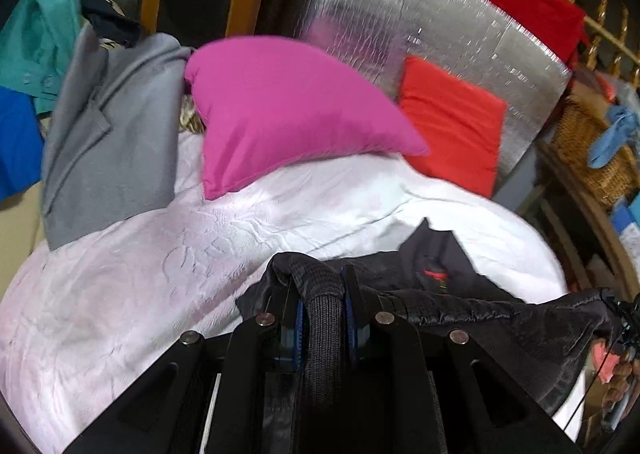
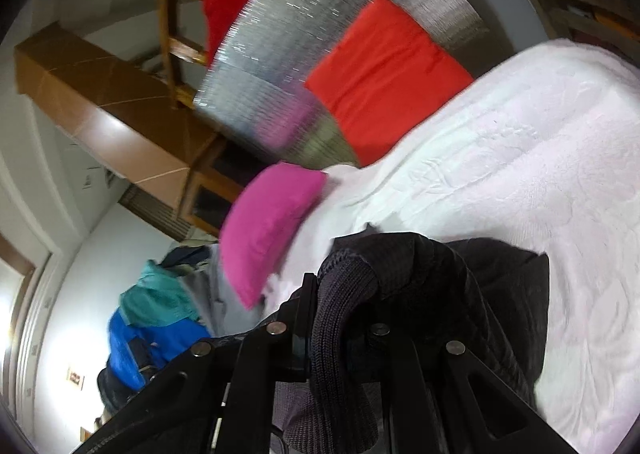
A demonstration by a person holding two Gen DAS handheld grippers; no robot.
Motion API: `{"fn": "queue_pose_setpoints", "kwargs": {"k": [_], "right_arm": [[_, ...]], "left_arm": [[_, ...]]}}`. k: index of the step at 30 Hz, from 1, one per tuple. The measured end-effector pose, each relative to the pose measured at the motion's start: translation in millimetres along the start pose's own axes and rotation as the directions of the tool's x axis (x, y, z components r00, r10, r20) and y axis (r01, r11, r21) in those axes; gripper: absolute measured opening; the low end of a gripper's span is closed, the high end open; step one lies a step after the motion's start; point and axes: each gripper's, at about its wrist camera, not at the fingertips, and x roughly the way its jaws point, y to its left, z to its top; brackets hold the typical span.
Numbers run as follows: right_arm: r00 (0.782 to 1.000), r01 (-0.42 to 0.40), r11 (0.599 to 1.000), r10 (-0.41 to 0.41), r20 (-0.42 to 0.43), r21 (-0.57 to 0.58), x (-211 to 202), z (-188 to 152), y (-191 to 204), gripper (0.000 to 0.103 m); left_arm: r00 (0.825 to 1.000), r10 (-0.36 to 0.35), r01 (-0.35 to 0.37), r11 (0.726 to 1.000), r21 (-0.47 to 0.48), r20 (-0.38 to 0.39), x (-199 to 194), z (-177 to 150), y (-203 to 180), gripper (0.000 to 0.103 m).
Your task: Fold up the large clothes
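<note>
White bedding (image 1: 120, 294) lies beneath the black jacket (image 1: 500, 318), soft, slippery and floppy, each tool, left (image 1: 322, 294) and right (image 2: 340, 294), clamped on its firmer ribbed knit hem.

White bed (image 1: 120, 294) bears pink pillow (image 1: 288, 110), grey coat (image 1: 108, 142), black jacket (image 1: 440, 274).

The fingertips of the right gripper (image 2: 340, 282) are covered by the ribbed band of the black jacket (image 2: 500, 294), so how the jaws stand cannot be told. Below that band, the jacket's lower part is cut off by the frame edge. In the left wrist view, the jacket's (image 1: 500, 318) far end runs out of frame at the right. The pink pillow (image 2: 272, 230) beyond the jacket is smeared by motion blur.
</note>
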Motion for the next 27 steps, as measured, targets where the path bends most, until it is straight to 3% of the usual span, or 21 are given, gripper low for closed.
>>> {"fn": "queue_pose_setpoints", "kwargs": {"k": [10,16,20,21,22,24,25,27], "right_arm": [[0.987,0.148,0.984,-0.141,-0.079,0.095,86,18,-72,0.011],[0.988,0.130,0.965,-0.108,-0.107,0.229,108,16,-105,0.016],[0.989,0.119,0.961,-0.094,-0.111,0.248,102,16,-105,0.020],[0.991,0.105,0.965,-0.081,-0.107,0.242,99,17,-101,0.030],[0.993,0.083,0.967,-0.060,-0.099,0.242,96,18,-97,0.050],[0.998,0.039,0.969,-0.028,-0.049,0.245,84,21,-86,0.081],[0.999,0.048,0.971,-0.045,-0.016,0.236,76,23,-81,0.086],[0.998,0.043,0.977,-0.051,0.034,0.211,59,26,-68,0.086]], "left_arm": [[0.985,0.092,-0.091,0.996,0.019,-0.145,107,-5,0,0.018],[0.970,0.130,-0.127,0.991,0.031,-0.205,138,-13,3,0.023],[0.967,0.052,-0.068,0.996,-0.058,-0.251,136,-6,15,0.030],[0.966,0.012,-0.042,0.993,-0.109,-0.259,132,-2,21,0.038],[0.968,-0.041,-0.006,0.983,-0.185,-0.249,123,3,28,0.043],[0.981,-0.055,0.004,0.965,-0.264,-0.185,104,10,37,0.063],[0.991,-0.017,-0.021,0.961,-0.277,-0.133,90,15,39,0.067],[0.998,0.057,-0.062,0.964,-0.259,-0.029,60,23,41,0.070]]}}
